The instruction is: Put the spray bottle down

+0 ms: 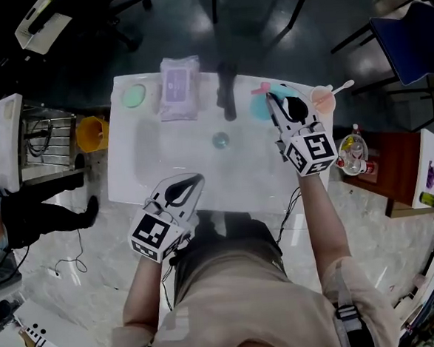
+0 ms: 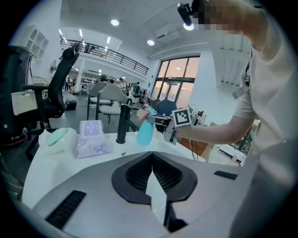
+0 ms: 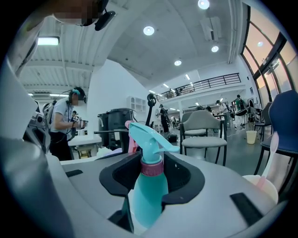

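Teal plastic spray bottle [image 3: 148, 186], pink-collared, is gripped in the right gripper's [image 1: 273, 102] jaws beside the black faucet [image 1: 228, 94]; release onto the white counter [image 1: 164, 165] remains; left gripper [image 1: 192, 184] jaws closed, empty.

Head looks down; all 3 share spray bottle [image 2: 145, 133].

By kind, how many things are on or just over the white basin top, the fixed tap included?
spray bottle: 1
pack of wipes: 1
black tap: 1
cup: 1
white utensil in the cup: 1
green soap-like bar: 1
Total: 6
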Tool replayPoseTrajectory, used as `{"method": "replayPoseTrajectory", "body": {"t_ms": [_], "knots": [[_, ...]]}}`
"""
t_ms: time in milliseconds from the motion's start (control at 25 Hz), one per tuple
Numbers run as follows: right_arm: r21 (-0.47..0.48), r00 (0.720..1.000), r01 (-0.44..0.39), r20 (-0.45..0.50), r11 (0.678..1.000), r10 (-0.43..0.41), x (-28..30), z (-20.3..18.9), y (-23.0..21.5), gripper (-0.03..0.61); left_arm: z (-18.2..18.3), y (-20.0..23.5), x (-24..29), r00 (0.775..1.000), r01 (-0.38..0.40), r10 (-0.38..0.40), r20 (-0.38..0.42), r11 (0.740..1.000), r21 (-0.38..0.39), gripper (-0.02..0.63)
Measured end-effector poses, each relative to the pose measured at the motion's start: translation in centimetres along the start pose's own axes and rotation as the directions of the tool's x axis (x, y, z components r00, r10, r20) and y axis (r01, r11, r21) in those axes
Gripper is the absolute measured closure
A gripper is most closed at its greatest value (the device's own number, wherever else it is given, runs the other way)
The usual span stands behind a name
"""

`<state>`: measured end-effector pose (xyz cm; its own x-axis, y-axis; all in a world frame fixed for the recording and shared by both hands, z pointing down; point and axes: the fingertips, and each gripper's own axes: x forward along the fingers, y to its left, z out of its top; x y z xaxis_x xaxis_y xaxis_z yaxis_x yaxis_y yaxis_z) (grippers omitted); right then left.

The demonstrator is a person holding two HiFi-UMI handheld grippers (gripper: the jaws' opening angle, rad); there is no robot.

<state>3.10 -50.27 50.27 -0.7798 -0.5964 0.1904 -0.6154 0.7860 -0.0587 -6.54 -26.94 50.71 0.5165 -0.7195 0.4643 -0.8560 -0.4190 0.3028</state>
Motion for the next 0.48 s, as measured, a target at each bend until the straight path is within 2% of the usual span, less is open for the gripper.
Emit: {"method": "replayPoseTrajectory", "body": {"t_ms": [480], "knots": [[0.0,0.998,-0.008,0.057,1.0,0.008,0.51,0.35,-0.44,0.42,0.26,-0.04,0.07,1.0,-0.006,0.007,0.001,1.0,-0.003,0.604]]}}
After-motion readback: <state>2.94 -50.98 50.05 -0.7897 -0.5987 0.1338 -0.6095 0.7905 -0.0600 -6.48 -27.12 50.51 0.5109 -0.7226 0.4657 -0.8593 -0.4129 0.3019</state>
